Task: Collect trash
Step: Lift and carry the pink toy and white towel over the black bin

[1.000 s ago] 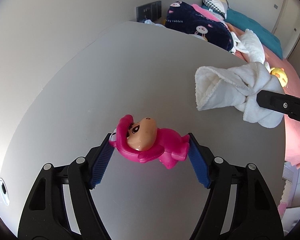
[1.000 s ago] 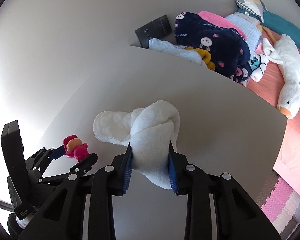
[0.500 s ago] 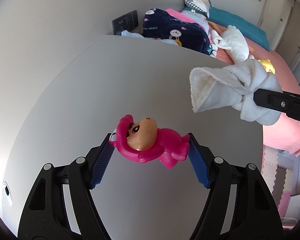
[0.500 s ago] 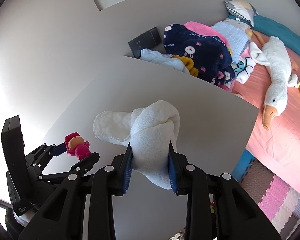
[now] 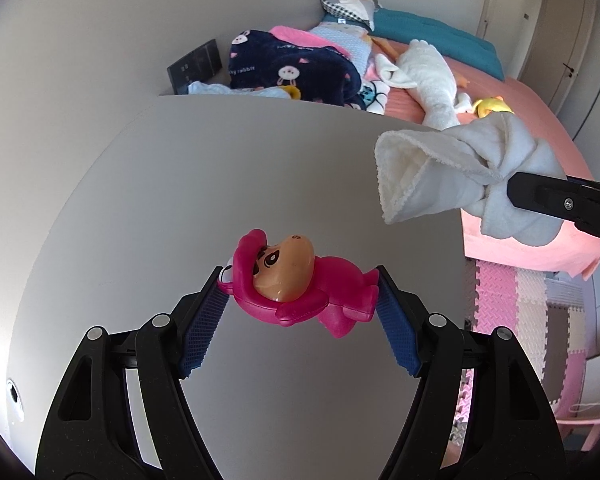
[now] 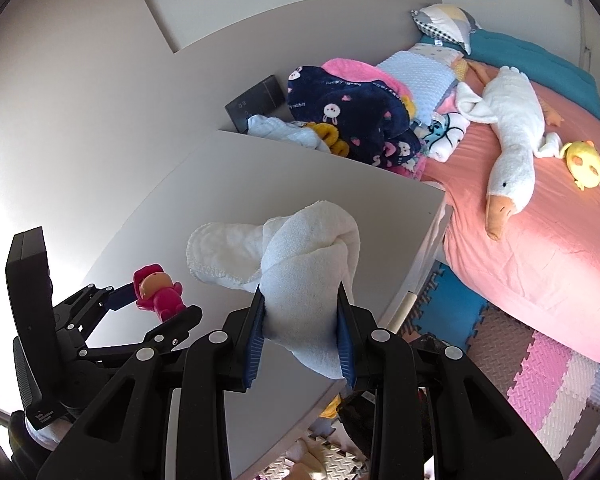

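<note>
The left claw [image 5: 300, 304] pinches a pink toy figure [image 5: 296, 284] between its blue pads, held above the grey surface [image 5: 220, 168]; the right claw [image 6: 300, 320] is clamped on a knotted white towel [image 6: 300, 256], held over that surface's edge. Beyond lies a bed [image 6: 540, 248] with a plush goose [image 6: 512, 152]; foam mats [image 6: 540, 376] cover the floor.

Both wrist cameras look forward over the grey table [image 5: 260, 184] towards the bed [image 6: 540, 240].
</note>
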The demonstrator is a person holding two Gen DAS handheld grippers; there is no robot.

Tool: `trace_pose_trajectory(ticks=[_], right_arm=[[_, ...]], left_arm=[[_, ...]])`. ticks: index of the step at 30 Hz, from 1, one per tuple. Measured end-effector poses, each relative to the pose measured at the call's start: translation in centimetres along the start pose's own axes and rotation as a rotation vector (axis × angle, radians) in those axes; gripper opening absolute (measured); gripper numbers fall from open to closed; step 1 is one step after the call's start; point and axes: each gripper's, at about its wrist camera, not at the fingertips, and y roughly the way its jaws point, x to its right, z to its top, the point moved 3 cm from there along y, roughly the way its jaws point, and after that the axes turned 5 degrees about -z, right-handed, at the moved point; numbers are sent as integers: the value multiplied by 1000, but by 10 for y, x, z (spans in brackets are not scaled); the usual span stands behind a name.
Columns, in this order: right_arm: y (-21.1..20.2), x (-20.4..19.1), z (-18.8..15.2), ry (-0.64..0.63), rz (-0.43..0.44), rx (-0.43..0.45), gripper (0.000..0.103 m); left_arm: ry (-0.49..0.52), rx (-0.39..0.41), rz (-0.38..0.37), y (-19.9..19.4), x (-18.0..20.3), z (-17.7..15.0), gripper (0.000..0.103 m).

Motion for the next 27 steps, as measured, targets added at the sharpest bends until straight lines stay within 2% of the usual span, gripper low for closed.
trace_pose_trajectory(ticks=[27], right_arm=[[-74,79,-54,165,-102,78,33]], left_arm=[[172,-3,-123,-3,101,-4,70]])
